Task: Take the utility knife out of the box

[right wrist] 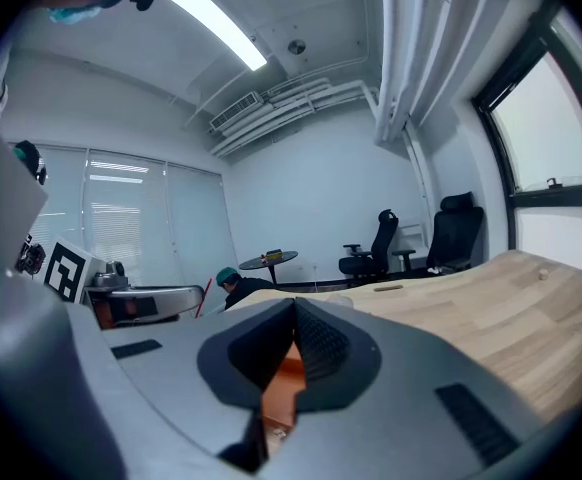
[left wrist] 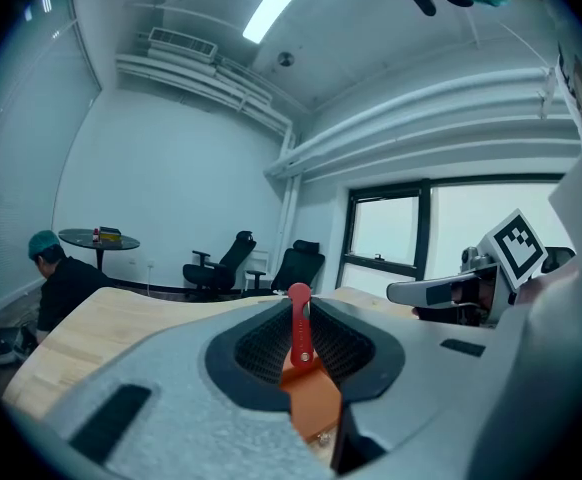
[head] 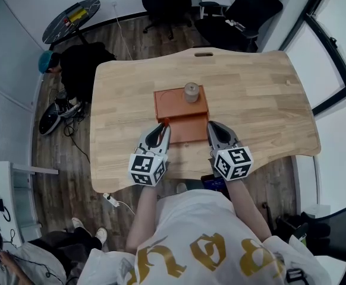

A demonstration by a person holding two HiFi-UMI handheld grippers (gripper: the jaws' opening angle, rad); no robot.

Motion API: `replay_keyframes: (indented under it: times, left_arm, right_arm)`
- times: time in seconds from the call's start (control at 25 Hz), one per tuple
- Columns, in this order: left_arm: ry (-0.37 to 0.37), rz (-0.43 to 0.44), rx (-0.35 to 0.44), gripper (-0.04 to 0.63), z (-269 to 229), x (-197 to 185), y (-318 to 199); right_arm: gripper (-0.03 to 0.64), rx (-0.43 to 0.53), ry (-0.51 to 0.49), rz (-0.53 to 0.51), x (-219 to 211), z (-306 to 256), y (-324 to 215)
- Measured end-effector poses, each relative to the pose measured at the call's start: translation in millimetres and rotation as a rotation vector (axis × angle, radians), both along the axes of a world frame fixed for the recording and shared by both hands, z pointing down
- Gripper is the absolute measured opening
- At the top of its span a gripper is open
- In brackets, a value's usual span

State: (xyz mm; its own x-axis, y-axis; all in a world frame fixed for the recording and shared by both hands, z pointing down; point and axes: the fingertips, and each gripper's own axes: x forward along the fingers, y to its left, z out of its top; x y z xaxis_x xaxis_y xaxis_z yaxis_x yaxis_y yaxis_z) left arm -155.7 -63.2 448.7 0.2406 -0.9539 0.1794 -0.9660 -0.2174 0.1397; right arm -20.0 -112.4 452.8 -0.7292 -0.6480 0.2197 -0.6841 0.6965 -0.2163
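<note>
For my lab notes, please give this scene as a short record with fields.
surface: wooden table
box: orange-brown, mid-table, small cylinder on top
left hand-held gripper: shut on the red utility knife, at the box's near left corner
right hand-held gripper: jaws together, by the box's near right edge
background: crouching person, office chairs

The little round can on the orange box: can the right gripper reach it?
Probably yes. The can stands in the open on the orange box, just past the right gripper, with nothing between. Its jaws look shut, so they must open first.
</note>
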Motion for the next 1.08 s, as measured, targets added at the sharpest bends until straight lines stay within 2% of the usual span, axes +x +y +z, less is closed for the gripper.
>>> replay_keyframes:
  times: [0.44,1.08]
  left_arm:
    - [0.000,-0.009,-0.006,0.055,2,1,7]
    - [-0.013,0.035,-0.015,0.055,3,16,-12]
  right_arm:
    - [0.011,-0.009,0.005,-0.007,5,5,6]
    - [0.011,-0.015,-0.022,0.013,18,7,-8]
